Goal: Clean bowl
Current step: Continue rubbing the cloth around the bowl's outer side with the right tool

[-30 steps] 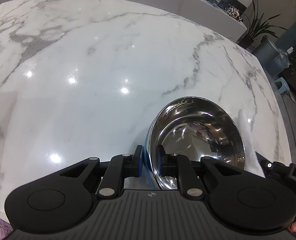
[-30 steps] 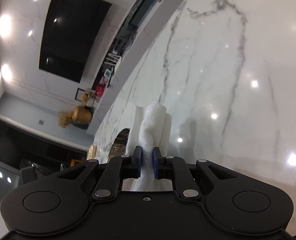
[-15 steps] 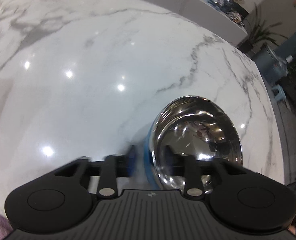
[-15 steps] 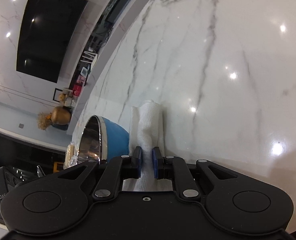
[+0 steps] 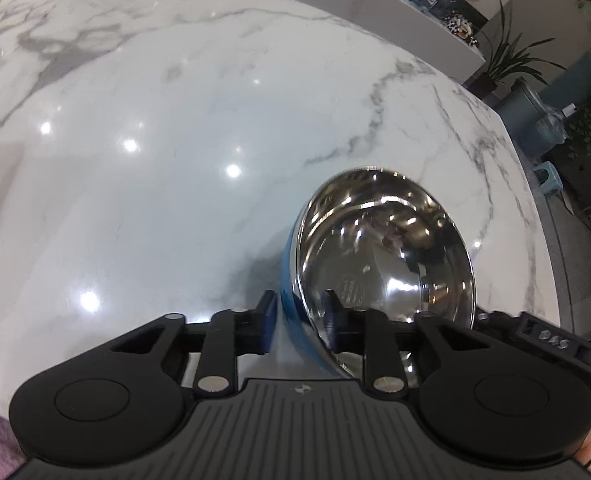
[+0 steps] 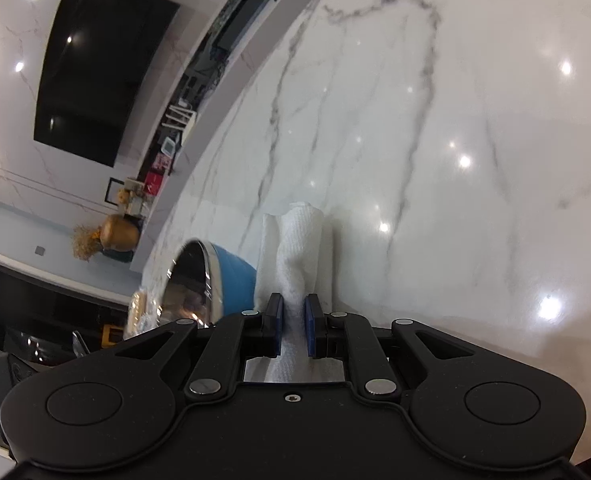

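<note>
Left gripper pinches the bowl rim at 6 o'clock, tilted above the worktop; thin grip may slip. Right gripper clamps the cloth, bowl at 9 o'clock.

Glossy white marble table, grey-veined

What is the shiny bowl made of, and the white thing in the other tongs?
The bowl looks like polished metal inside, probably stainless steel: it mirrors the room and lights. Its outside is smooth blue, perhaps plastic or paint. The white wad looks like a soft paper towel or cloth: matte, finely textured and folded. The table looks like glossy marble, white with grey veins.
</note>
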`<state>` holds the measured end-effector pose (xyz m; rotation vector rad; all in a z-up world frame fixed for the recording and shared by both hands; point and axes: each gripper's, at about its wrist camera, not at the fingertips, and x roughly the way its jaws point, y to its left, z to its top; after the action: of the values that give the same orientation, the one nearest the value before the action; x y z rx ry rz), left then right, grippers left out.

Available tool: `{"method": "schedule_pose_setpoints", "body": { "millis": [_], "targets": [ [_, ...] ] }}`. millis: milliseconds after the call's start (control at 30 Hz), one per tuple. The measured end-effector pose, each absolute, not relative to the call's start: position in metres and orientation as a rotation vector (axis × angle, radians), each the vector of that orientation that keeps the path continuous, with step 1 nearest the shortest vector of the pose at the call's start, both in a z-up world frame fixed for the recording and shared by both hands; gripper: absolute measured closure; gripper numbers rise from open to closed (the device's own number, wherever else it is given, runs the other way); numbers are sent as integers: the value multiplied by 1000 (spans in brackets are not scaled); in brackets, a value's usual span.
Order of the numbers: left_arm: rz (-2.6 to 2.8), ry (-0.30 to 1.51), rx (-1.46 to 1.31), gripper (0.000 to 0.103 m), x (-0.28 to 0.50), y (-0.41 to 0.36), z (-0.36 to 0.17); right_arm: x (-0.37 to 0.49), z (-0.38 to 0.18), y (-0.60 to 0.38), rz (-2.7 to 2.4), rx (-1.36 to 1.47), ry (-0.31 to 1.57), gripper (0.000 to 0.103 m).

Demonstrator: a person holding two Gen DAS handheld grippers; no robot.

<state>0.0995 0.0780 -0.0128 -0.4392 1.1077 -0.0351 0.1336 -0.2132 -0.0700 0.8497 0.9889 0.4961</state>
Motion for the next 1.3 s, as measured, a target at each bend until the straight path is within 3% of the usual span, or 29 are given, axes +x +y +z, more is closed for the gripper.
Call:
{"method": "schedule_pose_setpoints", "body": {
  "millis": [267,800,867,933,1000,1167,1233,1300],
  "targets": [
    [-11,1071,-410,90,111,80,-8,137,-50,-225,562,910,913,92],
    [4,1077,-398,90,112,77,-6,134,-82,-209,511,883,1028,92],
    [18,1085,-410,86,110,79,-8,132,-85,-207,510,875,1037,92],
    [37,1093,-427,65,108,81,-10,132,-86,-206,509,872,1038,92],
    [47,1099,-452,63,105,83,-12,132,-84,-205,511,852,1041,92],
    [10,1119,-475,64,95,80,-14,130,-81,-202,509,814,1038,92],
    [-4,1122,-464,76,94,79,-14,129,-80,-202,506,813,1038,92],
    [-18,1122,-444,80,94,77,-14,128,-78,-203,503,812,1037,92]
  ]
}}
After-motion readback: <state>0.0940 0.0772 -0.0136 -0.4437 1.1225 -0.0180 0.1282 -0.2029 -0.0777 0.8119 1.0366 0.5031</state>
